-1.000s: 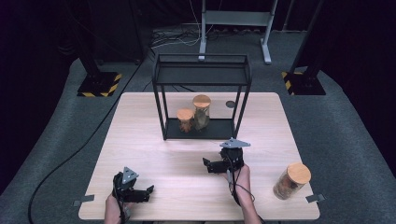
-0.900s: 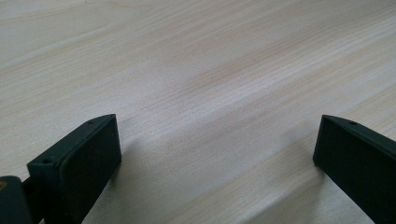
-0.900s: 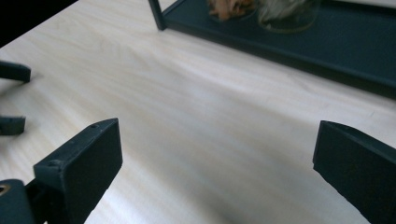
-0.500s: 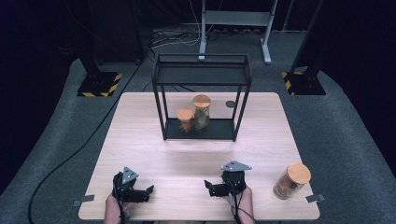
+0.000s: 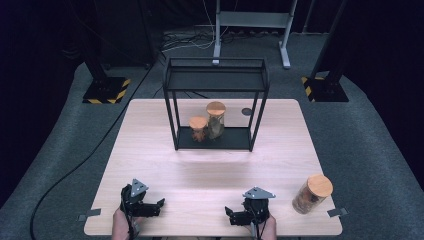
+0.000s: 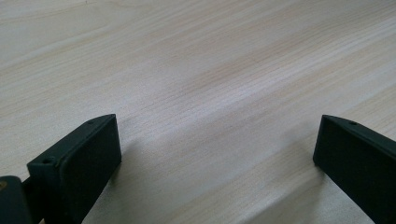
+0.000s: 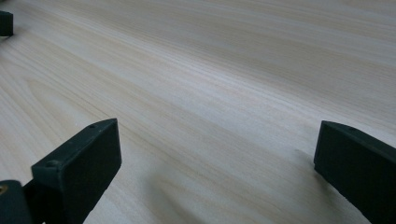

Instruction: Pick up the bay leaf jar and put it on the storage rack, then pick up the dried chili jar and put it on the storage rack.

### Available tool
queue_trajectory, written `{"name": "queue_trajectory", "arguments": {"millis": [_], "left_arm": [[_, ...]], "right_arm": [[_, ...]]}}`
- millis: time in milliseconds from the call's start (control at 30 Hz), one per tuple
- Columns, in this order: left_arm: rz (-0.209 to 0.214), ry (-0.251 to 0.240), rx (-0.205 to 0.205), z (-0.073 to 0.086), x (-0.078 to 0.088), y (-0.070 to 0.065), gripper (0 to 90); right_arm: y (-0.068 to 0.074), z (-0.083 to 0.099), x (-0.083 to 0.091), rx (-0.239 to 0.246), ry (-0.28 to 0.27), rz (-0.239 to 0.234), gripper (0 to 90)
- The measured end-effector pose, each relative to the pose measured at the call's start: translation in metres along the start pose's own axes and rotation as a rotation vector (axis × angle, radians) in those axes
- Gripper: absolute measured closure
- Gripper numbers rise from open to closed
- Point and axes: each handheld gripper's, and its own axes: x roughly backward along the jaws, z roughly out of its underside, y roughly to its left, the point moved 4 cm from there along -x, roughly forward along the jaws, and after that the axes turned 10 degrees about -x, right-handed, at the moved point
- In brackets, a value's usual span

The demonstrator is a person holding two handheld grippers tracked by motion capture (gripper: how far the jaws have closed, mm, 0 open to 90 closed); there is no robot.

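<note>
Near the table's front edge, my left gripper (image 5: pixel 156 206) rests at the left, its jaws pointing right. My right gripper (image 5: pixel 231 216) sits to its right with jaws pointing left. Both stand open with only bare wood between the jaws, as the left gripper (image 6: pixel 215 154) and right gripper (image 7: pixel 217 158) views confirm. A cork-lidded glass jar (image 5: pixel 312 193) stands at the front right, apart from the right gripper. A black wire shelf frame (image 5: pixel 216 82) stands at the back middle. On its bottom shelf are a short jar (image 5: pixel 198 128) and a taller jar (image 5: pixel 216 119).
The light wooden table (image 5: pixel 210 165) stretches between the grippers and the shelf. A small dark disc (image 5: pixel 246 112) lies beside the shelf's right legs. Grey tape tabs (image 5: pixel 88 216) mark the front corners. A dark block (image 7: pixel 4 23) shows far off at the upper left.
My right gripper has drawn back from the table's middle to the front edge. The left gripper and the jars have stayed put.
</note>
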Motion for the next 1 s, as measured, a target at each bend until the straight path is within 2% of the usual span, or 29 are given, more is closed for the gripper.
{"name": "queue_trajectory", "arguments": {"millis": [367, 467, 867, 1000], "left_arm": [[0.000, 0.000, 0.000, 0.000, 0.000, 0.000, 0.1], [0.000, 0.000, 0.000, 0.000, 0.000, 0.000, 0.1], [0.000, 0.000, 0.000, 0.000, 0.000, 0.000, 0.1], [0.000, 0.000, 0.000, 0.000, 0.000, 0.000, 0.1]], "right_arm": [[-0.009, 0.004, 0.007, -0.002, 0.021, 0.050, 0.0], [-0.015, 0.006, 0.013, -0.005, 0.032, 0.077, 0.0], [-0.040, 0.015, 0.039, -0.076, 0.049, 0.182, 0.0], [-0.045, 0.018, 0.047, -0.084, 0.060, 0.211, 0.0]]}}
